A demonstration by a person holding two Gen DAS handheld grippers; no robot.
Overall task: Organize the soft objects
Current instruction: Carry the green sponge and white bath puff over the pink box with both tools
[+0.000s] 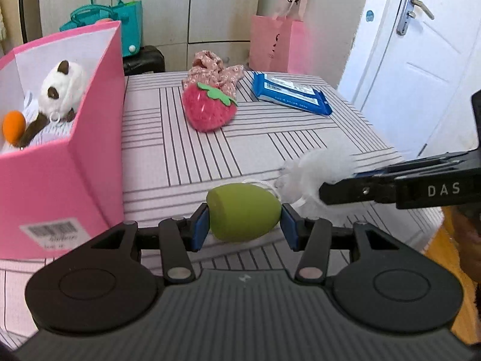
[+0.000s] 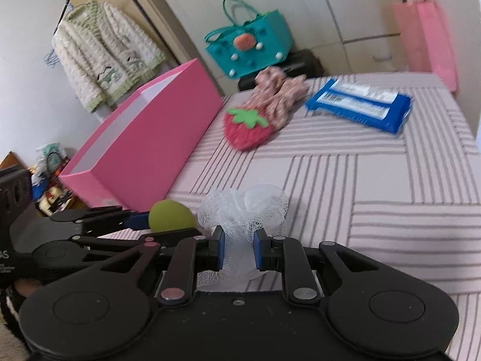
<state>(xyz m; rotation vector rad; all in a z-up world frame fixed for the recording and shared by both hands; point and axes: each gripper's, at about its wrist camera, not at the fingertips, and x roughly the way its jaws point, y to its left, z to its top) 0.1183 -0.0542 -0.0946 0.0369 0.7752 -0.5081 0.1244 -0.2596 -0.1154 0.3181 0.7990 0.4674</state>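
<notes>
My left gripper (image 1: 244, 225) is shut on a green egg-shaped sponge (image 1: 245, 212), held above the striped bed near the pink box (image 1: 60, 162). The sponge (image 2: 171, 215) also shows in the right wrist view. My right gripper (image 2: 239, 252) is shut on a white mesh bath puff (image 2: 243, 210), close beside the left one; the puff (image 1: 312, 174) and right gripper (image 1: 327, 192) appear at the right of the left wrist view. Inside the box lie a panda plush (image 1: 58, 90) and an orange ball (image 1: 13, 126). A strawberry plush (image 1: 207, 108) and a floral cloth item (image 1: 215, 70) rest farther back.
A blue packet (image 1: 290, 93) lies on the striped bed cover (image 1: 300, 144) at the back right. The pink box (image 2: 144, 138) stands along the bed's left side. Behind are a teal bag (image 2: 249, 45), a pink paper bag (image 1: 276, 45), a hanging cardigan (image 2: 105, 57) and a white door (image 1: 421, 60).
</notes>
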